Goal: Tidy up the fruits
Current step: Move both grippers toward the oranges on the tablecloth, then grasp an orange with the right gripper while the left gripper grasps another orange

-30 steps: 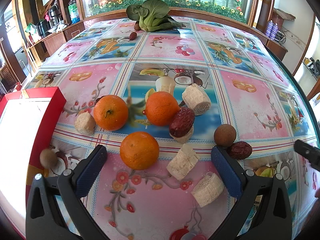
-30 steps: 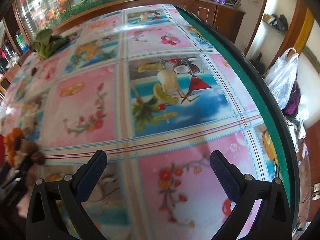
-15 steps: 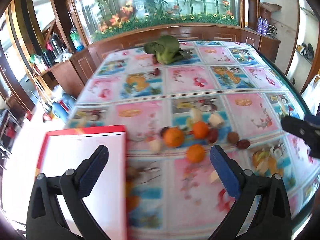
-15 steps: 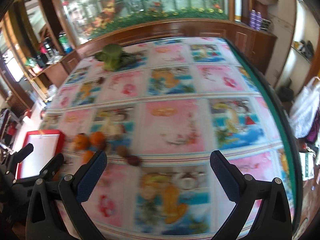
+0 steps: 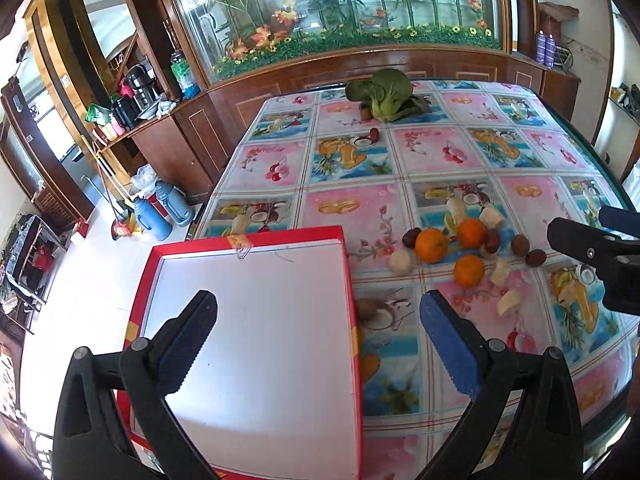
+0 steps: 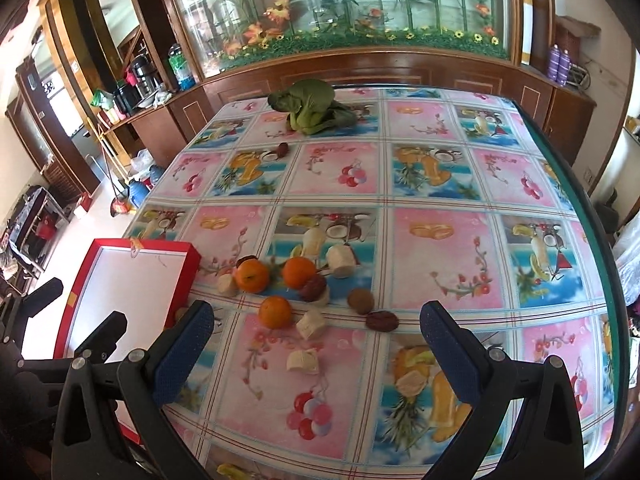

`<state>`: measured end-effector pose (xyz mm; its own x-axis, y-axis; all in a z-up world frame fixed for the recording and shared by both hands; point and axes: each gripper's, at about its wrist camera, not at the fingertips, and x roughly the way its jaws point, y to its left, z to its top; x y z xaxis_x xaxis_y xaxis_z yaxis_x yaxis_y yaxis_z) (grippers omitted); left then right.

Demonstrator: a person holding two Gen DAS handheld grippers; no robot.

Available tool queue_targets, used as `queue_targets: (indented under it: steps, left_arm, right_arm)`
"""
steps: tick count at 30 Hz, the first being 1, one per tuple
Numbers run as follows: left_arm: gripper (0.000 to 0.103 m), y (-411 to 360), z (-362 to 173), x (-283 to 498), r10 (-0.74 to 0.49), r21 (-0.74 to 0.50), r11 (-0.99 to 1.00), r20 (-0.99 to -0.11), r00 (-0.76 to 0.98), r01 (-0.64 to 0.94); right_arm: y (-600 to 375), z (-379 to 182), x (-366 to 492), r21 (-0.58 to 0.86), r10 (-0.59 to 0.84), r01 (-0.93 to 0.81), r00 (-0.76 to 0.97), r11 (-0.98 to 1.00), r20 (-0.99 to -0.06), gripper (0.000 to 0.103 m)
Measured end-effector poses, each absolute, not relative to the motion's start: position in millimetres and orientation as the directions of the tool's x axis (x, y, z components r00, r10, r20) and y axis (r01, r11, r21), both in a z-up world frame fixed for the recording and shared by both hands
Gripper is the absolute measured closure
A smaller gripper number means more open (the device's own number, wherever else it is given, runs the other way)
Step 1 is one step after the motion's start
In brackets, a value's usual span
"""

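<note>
Orange fruits point(image 6: 275, 311) clustered, apparently whole | left gripper point(image 5: 318, 344) wide | right gripper point(image 6: 316, 350) wide

A leafy green vegetable point(image 5: 385, 96) is lying near the far edge of the counter point(image 5: 532, 148), which is wearing a fruit-patterned cloth. Two blue flasks point(image 5: 162, 210) are standing on the floor off the counter's left edge. A glass-fronted plant display point(image 6: 348, 8) is running behind the far edge.
</note>
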<state>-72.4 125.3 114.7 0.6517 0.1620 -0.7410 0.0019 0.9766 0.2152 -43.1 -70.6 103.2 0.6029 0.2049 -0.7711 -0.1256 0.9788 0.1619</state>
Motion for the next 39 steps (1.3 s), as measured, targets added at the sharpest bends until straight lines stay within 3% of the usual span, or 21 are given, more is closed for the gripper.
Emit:
queue_targets:
  steps: [9, 14, 28, 33, 39]
  left_arm:
    - [0.002, 139, 105, -66, 0.170, 0.199, 0.980, -0.768, 0.617, -0.022]
    - [0.002, 150, 108, -63, 0.163, 0.180, 0.983, -0.764, 0.624, -0.037]
    - [0.002, 166, 128, -51, 0.031, 0.092, 0.994, -0.729, 0.684, 0.052]
    - [0.002, 155, 128, -43, -0.050, 0.085, 0.983, -0.736, 0.676, 0.165]
    - [0.002, 148, 120, -33, -0.088, 0.060, 0.976, -0.767, 0.635, 0.208]
  right_arm:
    - [-53, 95, -42, 0.179, 0.247, -0.172, 0.581, 0.969, -0.776, 0.004]
    - [-41, 84, -28, 0.212, 0.301, -0.223, 0.534, 0.951, -0.790, 0.021]
    - [-20, 34, 15, 0.265, 0.368, -0.314, 0.338, 0.912, -0.866, 0.044]
    - [-18, 25, 18, 0.219, 0.321, -0.334, 0.293, 0.917, -0.901, 0.070]
    - [-42, 14, 17, 0.259, 0.343, -0.298, 0.278, 0.919, -0.897, 0.073]
